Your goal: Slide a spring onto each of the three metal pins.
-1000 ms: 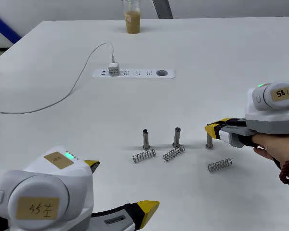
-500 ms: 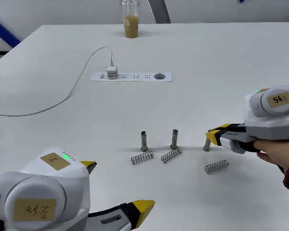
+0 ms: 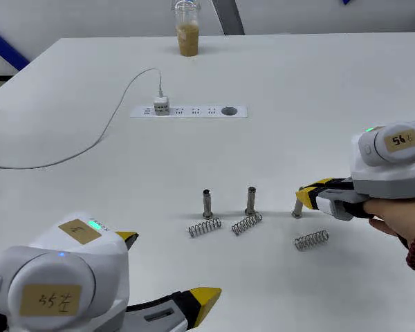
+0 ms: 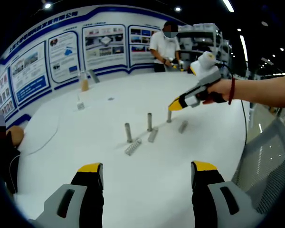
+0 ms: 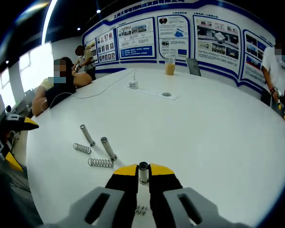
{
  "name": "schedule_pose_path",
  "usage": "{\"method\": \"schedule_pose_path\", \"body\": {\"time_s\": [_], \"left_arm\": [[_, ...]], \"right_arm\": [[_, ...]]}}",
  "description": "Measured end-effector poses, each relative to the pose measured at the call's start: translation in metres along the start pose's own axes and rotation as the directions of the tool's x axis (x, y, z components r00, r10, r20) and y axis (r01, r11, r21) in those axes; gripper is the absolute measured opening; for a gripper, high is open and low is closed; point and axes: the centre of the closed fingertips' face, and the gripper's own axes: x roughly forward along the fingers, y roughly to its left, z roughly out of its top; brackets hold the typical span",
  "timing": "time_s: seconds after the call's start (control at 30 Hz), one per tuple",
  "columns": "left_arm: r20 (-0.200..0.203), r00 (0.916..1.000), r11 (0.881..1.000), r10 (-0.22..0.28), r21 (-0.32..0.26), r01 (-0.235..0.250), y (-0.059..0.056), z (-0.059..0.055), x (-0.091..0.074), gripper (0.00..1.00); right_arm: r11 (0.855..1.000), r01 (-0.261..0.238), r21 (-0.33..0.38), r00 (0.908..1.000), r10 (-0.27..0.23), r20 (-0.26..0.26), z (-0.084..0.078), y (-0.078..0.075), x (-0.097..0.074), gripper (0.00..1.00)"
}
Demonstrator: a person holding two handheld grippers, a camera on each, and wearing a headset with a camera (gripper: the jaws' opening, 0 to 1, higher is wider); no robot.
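Three metal pins [image 3: 207, 203] [image 3: 251, 199] [image 3: 297, 210] are standing and three springs [image 3: 205, 227] [image 3: 247, 223] [image 3: 311, 240] are lying on one white table [image 3: 318, 104], where one power strip [image 3: 189, 111] and one cup [image 3: 187, 28] are sitting.

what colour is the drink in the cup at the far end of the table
Light brown, in a clear cup; the head view shows it best.

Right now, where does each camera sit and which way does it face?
Head view: on the headset, facing forward and down at the table; left claw, right claw, a hand show.
Left gripper view: on the left claw, low, facing the pins; own jaws apart.
Right gripper view: on the right claw, facing the cup; jaws grip the right pin.
Shared: the pins.
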Motion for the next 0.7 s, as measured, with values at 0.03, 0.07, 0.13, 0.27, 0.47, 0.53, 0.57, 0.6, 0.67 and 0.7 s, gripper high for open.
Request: {"method": "schedule_pose_path", "body": {"time_s": [0.03,0.07,0.13,0.27,0.47,0.53,0.57,0.6,0.67,0.7], "left_arm": [[0.001,1.0000,1.000,-0.001,0.000,0.001,0.000,0.000,0.000,0.77],[0.001,1.0000,1.000,-0.001,0.000,0.001,0.001,0.000,0.000,0.77],[0.000,1.0000,1.000,0.001,0.004,-0.001,0.002,0.000,0.000,0.77],[-0.001,1.0000,1.000,0.002,0.015,-0.002,0.004,0.000,0.001,0.76],[-0.009,1.0000,0.999,0.004,0.038,-0.004,0.011,0.000,0.006,0.75],[-0.008,1.0000,0.999,0.004,0.046,-0.004,0.012,0.001,0.007,0.74],[-0.006,1.0000,0.999,0.001,0.051,-0.001,0.014,0.001,0.009,0.73],[-0.005,1.0000,0.999,0.000,0.054,0.000,0.015,0.002,0.010,0.72],[-0.003,1.0000,0.998,-0.004,0.062,0.004,0.017,0.003,0.012,0.71],[-0.001,1.0000,0.998,-0.005,0.065,0.005,0.018,0.003,0.014,0.70]], "right_arm": [[1.000,-0.002,-0.003,1.0000,0.002,0.000,0.000,0.000,0.000,0.09],[1.000,-0.005,-0.004,1.0000,0.005,0.004,0.001,0.001,0.000,0.09],[1.000,-0.002,-0.008,1.0000,0.002,0.004,0.001,0.001,0.000,0.12],[1.000,-0.005,-0.010,0.9998,0.006,0.018,0.004,0.001,-0.002,0.18],[1.000,-0.023,-0.020,0.9989,0.024,0.039,0.009,0.005,-0.007,0.24],[0.999,-0.033,-0.023,0.9981,0.034,0.051,0.011,0.006,-0.009,0.27],[0.999,-0.043,-0.025,0.9973,0.044,0.058,0.012,0.008,-0.010,0.28],[0.999,-0.047,-0.025,0.9971,0.048,0.060,0.013,0.008,-0.011,0.29],[0.998,-0.059,-0.036,0.9957,0.062,0.069,0.014,0.010,-0.013,0.31],[0.997,-0.063,-0.040,0.9951,0.066,0.074,0.015,0.011,-0.014,0.32]]}}
